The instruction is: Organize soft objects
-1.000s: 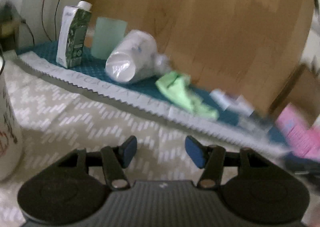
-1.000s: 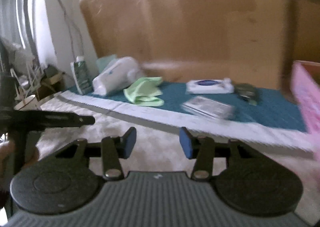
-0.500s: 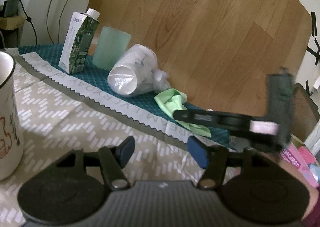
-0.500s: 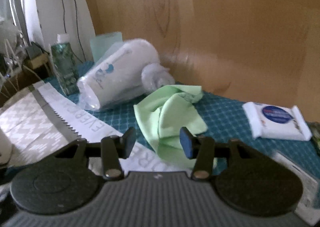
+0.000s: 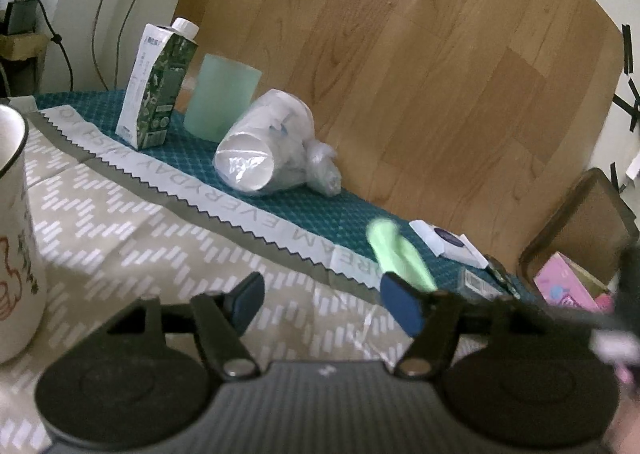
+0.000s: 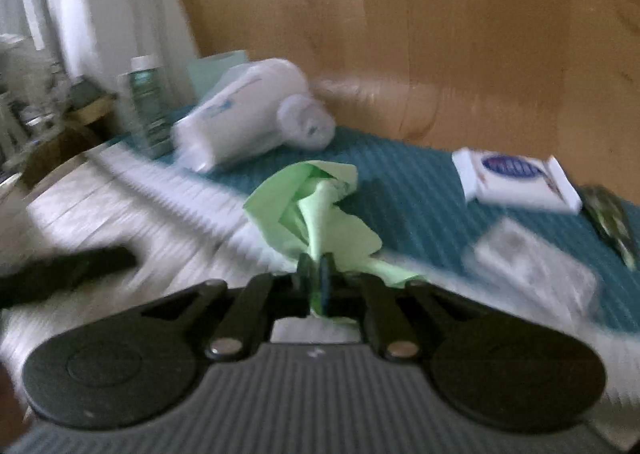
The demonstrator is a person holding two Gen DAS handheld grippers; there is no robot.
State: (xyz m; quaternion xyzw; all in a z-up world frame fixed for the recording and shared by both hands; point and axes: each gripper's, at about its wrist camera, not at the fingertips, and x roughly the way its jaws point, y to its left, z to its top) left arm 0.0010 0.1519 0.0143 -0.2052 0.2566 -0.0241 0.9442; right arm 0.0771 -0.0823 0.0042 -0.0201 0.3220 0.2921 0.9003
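Note:
A light green cloth point(image 6: 316, 209) hangs bunched from my right gripper point(image 6: 314, 278), which is shut on its near edge and holds it just above the tablecloth. In the left wrist view the same cloth point(image 5: 394, 254) shows blurred behind the right fingertip. A white plastic-wrapped roll point(image 5: 266, 147) lies on its side on the teal mat point(image 5: 320, 209); it also shows in the right wrist view point(image 6: 240, 113). My left gripper point(image 5: 322, 304) is open and empty above the patterned tablecloth point(image 5: 120, 230).
A green-and-white carton point(image 5: 158, 83) and a pale green cup point(image 5: 222, 97) stand at the back left. A white wipes pack point(image 6: 516, 179) and a clear packet point(image 6: 536, 266) lie right. A white mug point(image 5: 14, 234) stands at the left. A pink box point(image 5: 564, 288) sits right.
My right gripper has closed on the green cloth and pulled it off the mat toward me. The left gripper stays open and almost still.

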